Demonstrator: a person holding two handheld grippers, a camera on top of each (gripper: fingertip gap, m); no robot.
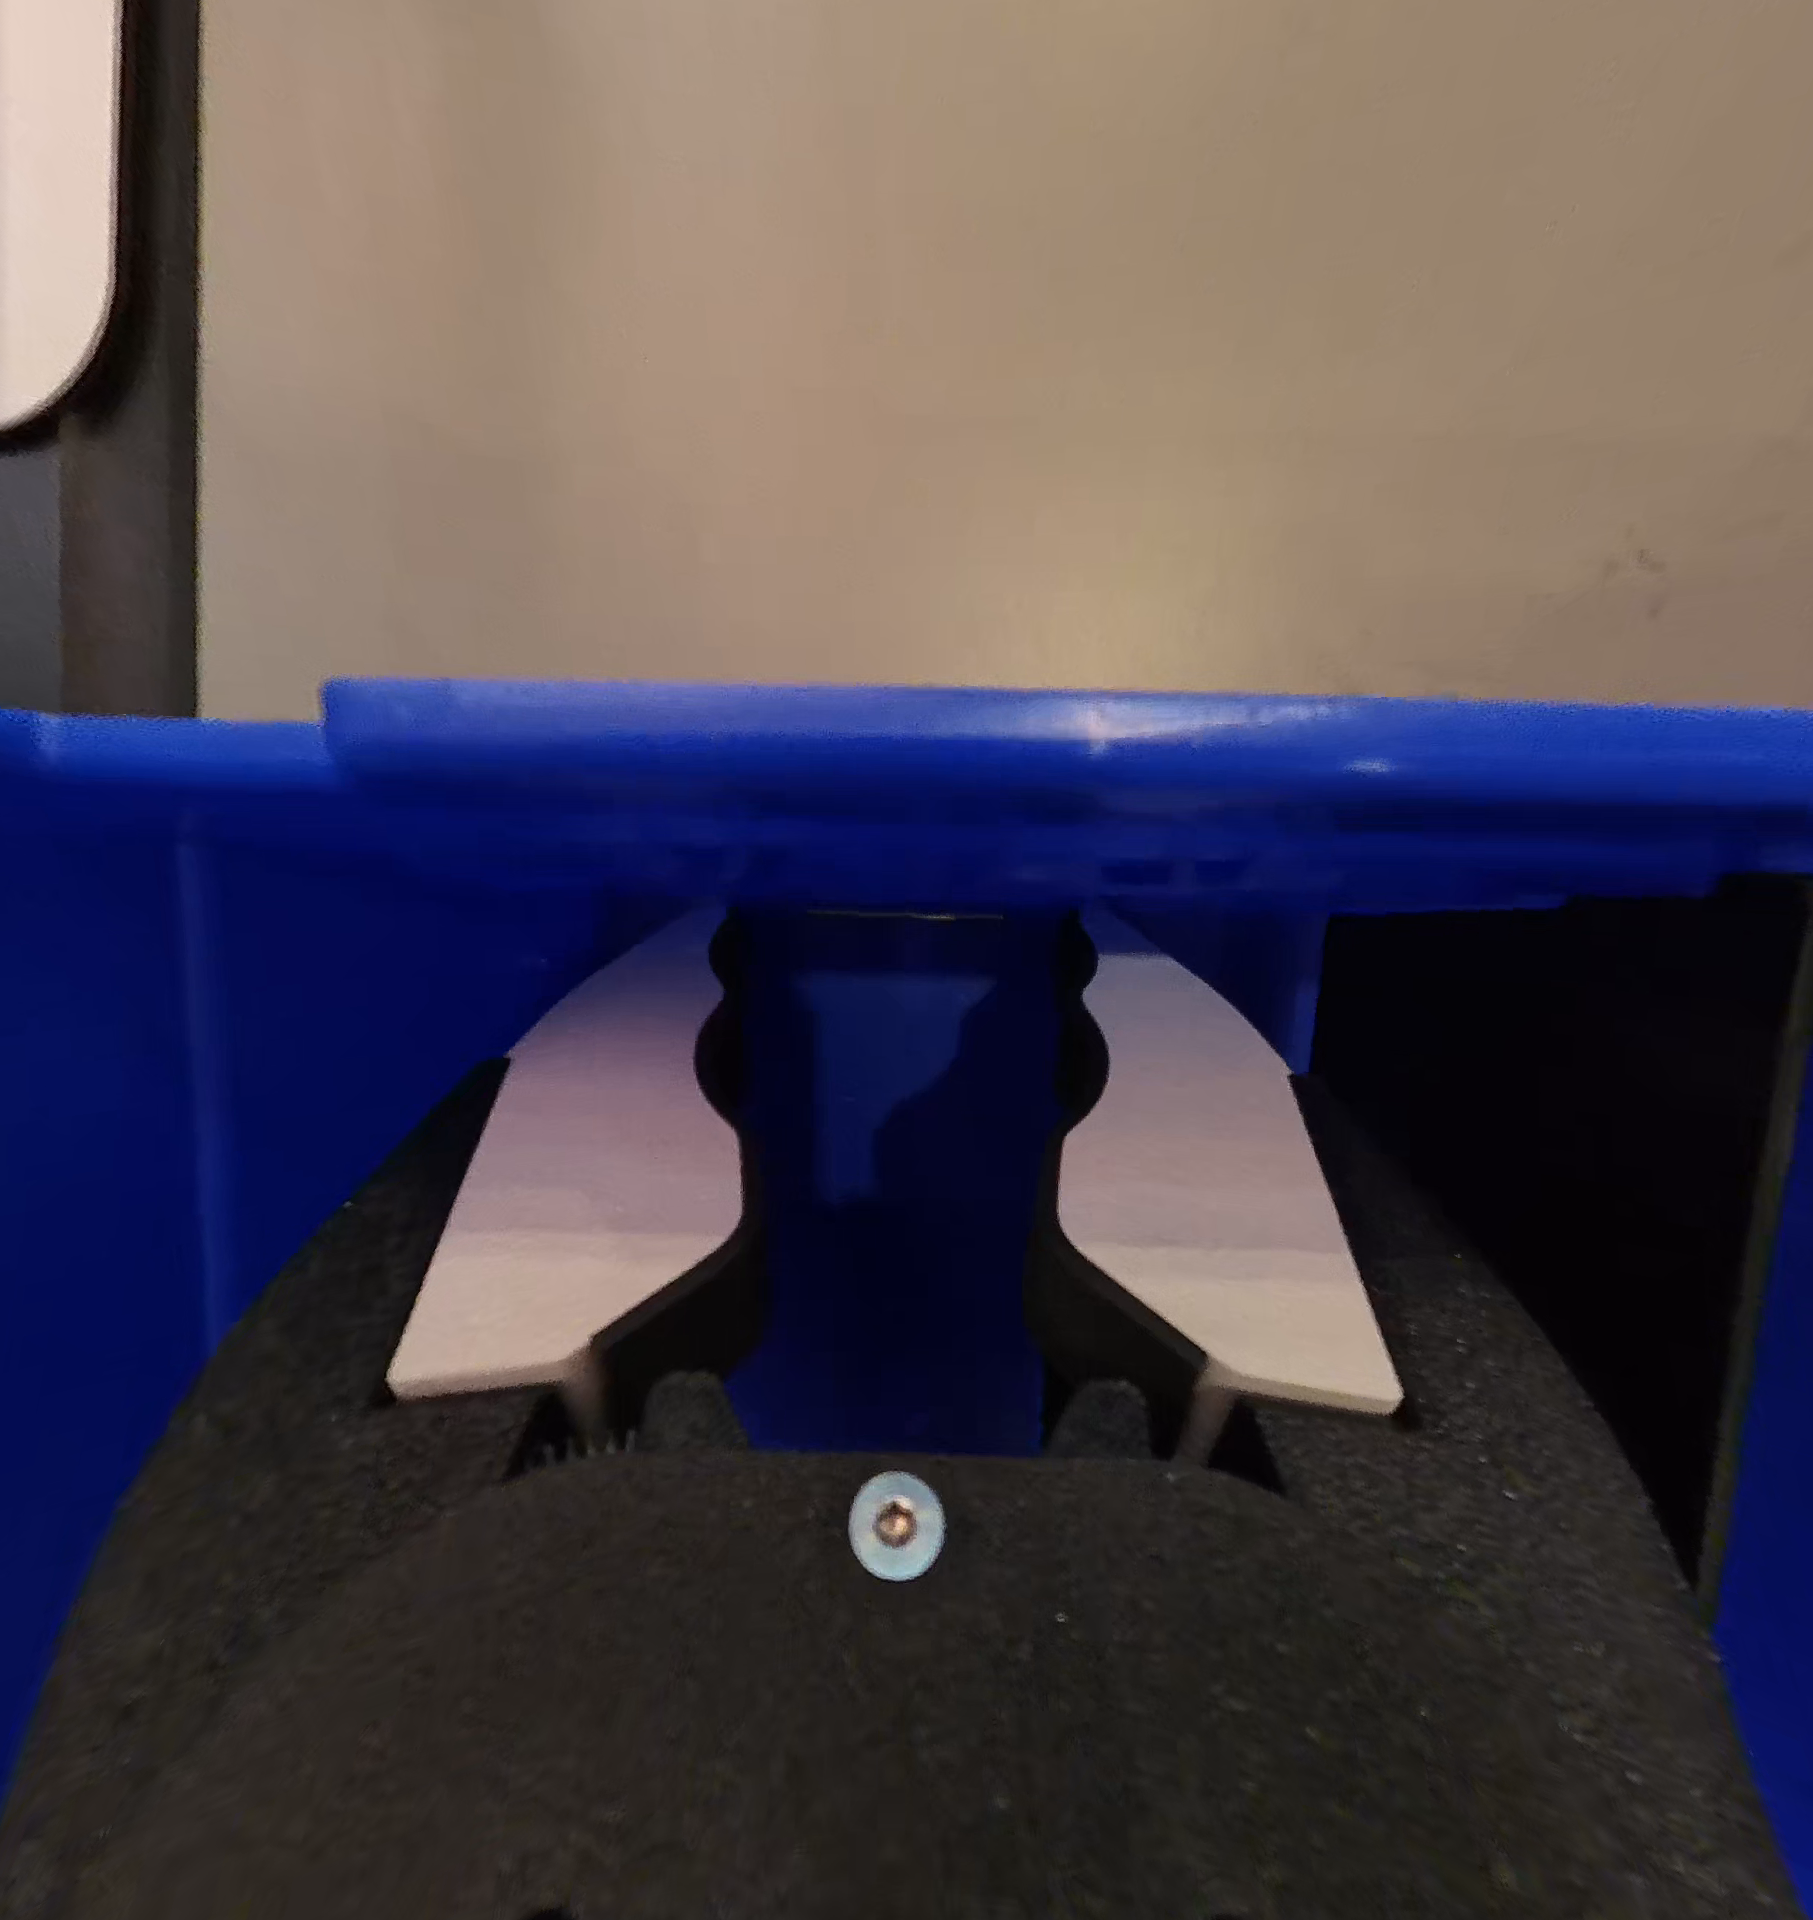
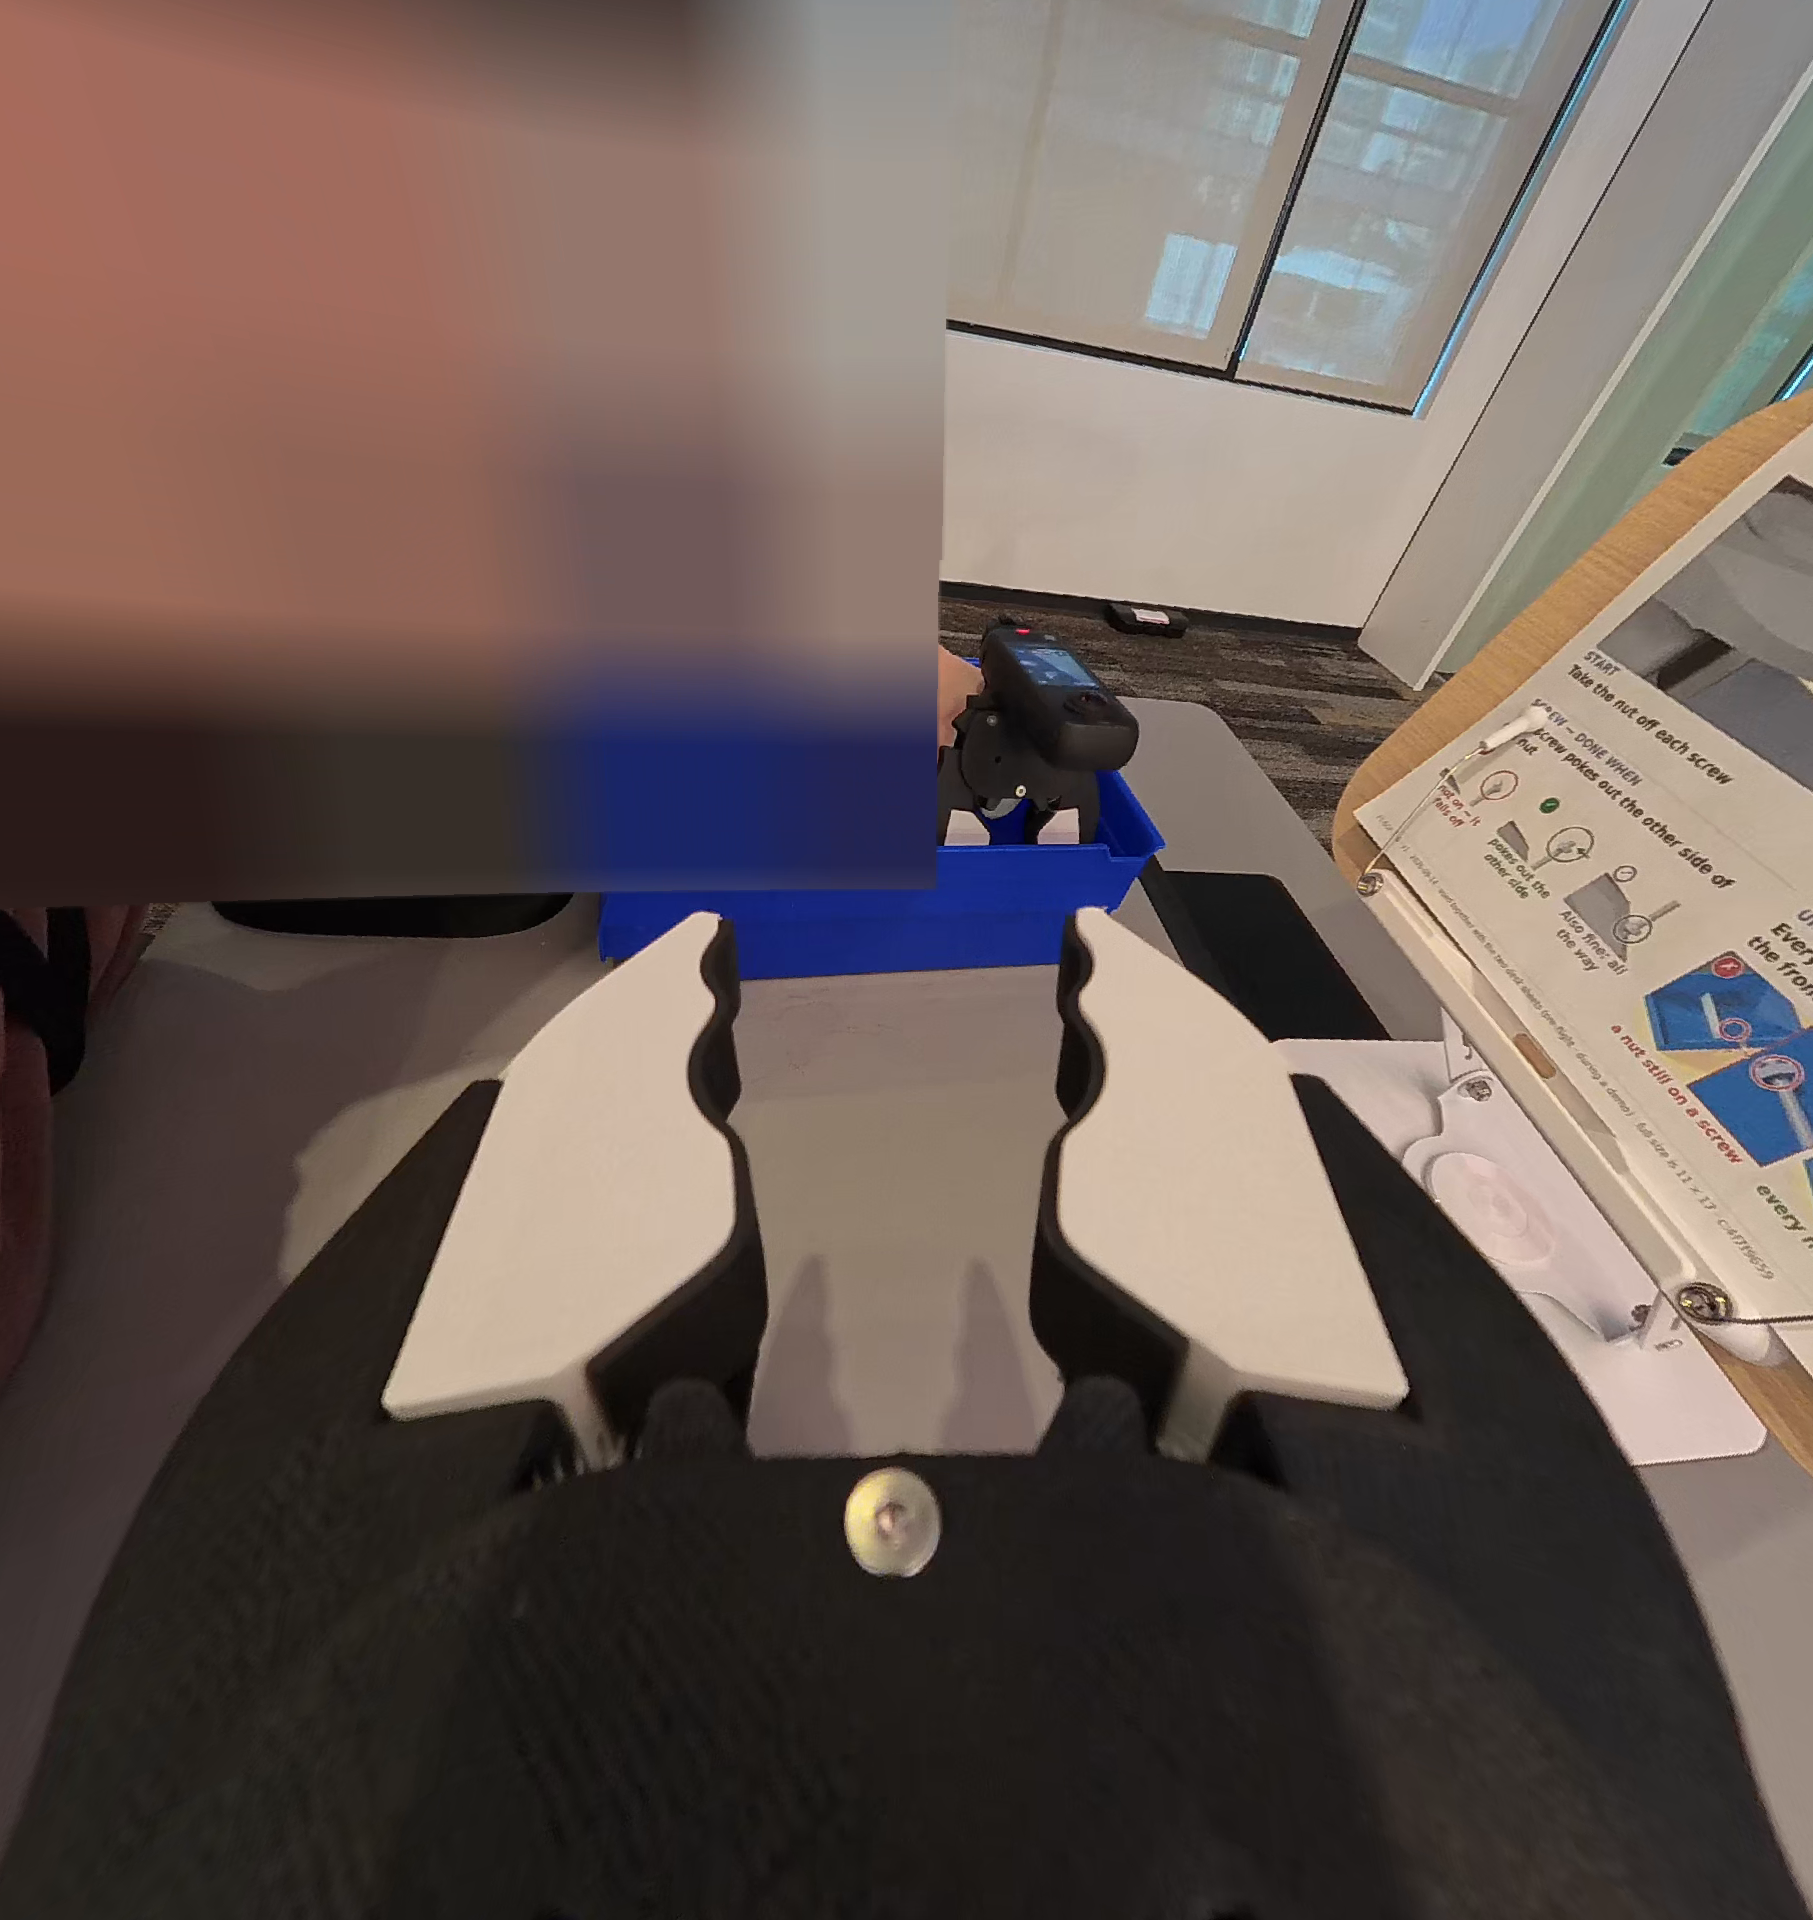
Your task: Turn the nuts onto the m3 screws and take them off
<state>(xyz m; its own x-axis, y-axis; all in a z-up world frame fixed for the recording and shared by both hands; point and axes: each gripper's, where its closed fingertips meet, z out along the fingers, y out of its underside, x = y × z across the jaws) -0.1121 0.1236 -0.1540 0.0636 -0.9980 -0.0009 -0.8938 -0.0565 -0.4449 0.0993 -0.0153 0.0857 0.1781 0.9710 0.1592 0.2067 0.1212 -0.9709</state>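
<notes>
- My right gripper (image 2: pixel 894 935) hangs over the bare grey table (image 2: pixel 1234 790), jaws spread wide with nothing between them; I read it as waiting back here so the other hand has room to work.
- Just beside it on the right, one printed instruction sheet (image 2: pixel 1650 935) leans on one white stand (image 2: pixel 1504 1216), tilted toward me, presumably for reference.
- Farther on sits one blue bin (image 2: pixel 860 935), the only one I count.
- My left gripper (image 1: pixel 894 935) is down inside that bin (image 1: pixel 102 1039), jaws parted and holding nothing; from the right wrist view I see it (image 2: pixel 1016 821) dipping over the rim.
- I judge it is reaching for the hardware, but I count no nuts and no screws in either view, so I cannot say where they lie.
</notes>
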